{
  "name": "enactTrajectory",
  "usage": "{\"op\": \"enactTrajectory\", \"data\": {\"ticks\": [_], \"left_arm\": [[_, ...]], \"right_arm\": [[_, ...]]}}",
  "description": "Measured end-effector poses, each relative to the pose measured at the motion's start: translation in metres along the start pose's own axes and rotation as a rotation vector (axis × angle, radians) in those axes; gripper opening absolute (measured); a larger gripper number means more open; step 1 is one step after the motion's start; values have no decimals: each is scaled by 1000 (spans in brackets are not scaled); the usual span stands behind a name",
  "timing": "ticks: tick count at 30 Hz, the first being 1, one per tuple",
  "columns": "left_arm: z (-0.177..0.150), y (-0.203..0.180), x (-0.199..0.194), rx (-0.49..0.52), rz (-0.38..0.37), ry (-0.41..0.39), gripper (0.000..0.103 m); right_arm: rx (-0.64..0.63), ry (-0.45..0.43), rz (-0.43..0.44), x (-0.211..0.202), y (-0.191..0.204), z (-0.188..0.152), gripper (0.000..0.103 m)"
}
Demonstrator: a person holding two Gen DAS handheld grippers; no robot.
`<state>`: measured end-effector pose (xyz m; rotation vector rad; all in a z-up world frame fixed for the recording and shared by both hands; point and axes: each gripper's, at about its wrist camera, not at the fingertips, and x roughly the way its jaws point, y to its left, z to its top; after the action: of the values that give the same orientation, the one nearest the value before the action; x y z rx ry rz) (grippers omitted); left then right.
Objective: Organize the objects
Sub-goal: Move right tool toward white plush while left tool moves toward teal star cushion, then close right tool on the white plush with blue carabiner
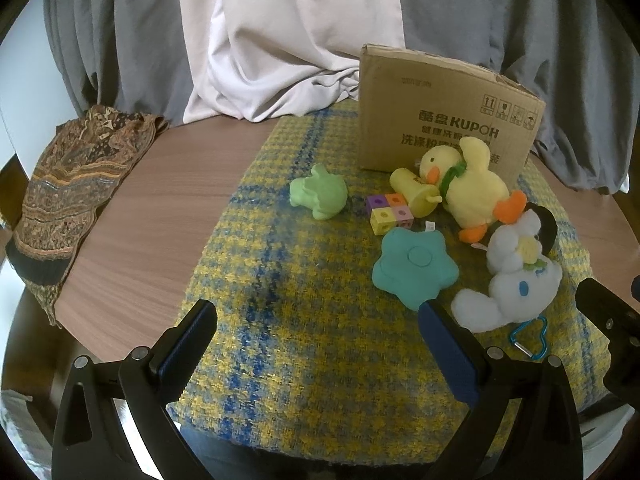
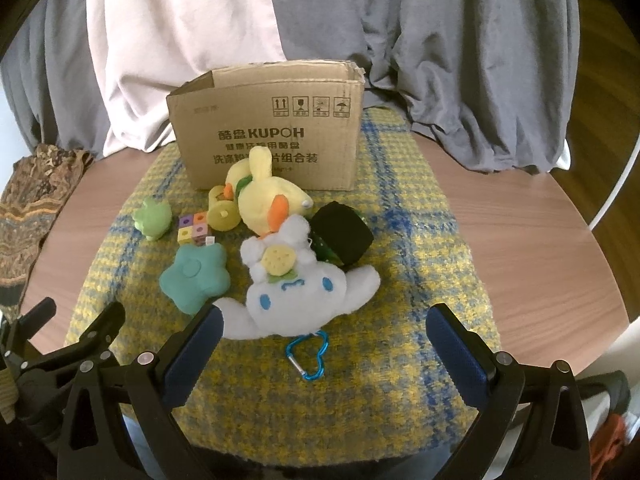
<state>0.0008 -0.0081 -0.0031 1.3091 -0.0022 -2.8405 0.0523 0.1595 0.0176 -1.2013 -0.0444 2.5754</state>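
Observation:
Toys lie on a yellow and blue plaid cloth [image 1: 304, 320] before an open cardboard box [image 1: 440, 112]: a yellow plush duck [image 1: 476, 188], a yellow cup [image 1: 414, 192], a block of coloured cubes [image 1: 388, 212], a light green toy [image 1: 320, 196], a teal star cushion [image 1: 416, 268] and a white plush dog [image 1: 516, 284] with a blue carabiner [image 1: 532, 340]. My left gripper [image 1: 318, 320] is open and empty, near the star. My right gripper [image 2: 324, 326] is open and empty, just short of the white dog [image 2: 296, 288]. A black object [image 2: 342, 232] lies behind the dog.
The cloth covers a round wooden table [image 1: 152, 216]. A patterned brown fabric [image 1: 76, 184] hangs over its left edge. Grey and pale curtains [image 2: 460, 60] hang behind the box [image 2: 272, 136]. The left gripper's body shows at the lower left of the right wrist view [image 2: 60, 352].

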Motion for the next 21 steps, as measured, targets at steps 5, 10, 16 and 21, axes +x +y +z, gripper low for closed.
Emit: {"op": "enactTrajectory", "data": {"ticks": [5,10,16,21], "left_arm": [[0,1,1,-3,4,-1,102],[1,2,2,-3,5,-8,102],[1,1,5,1,10,-13,102],[0,1,9,10,14,-13,102]], "right_arm": [[5,1,6,1,1,0,102],[4,6,10,4,2,1,102],[6,11,10,6,1,0,102],[8,16,9,11,1,1,102]]}}
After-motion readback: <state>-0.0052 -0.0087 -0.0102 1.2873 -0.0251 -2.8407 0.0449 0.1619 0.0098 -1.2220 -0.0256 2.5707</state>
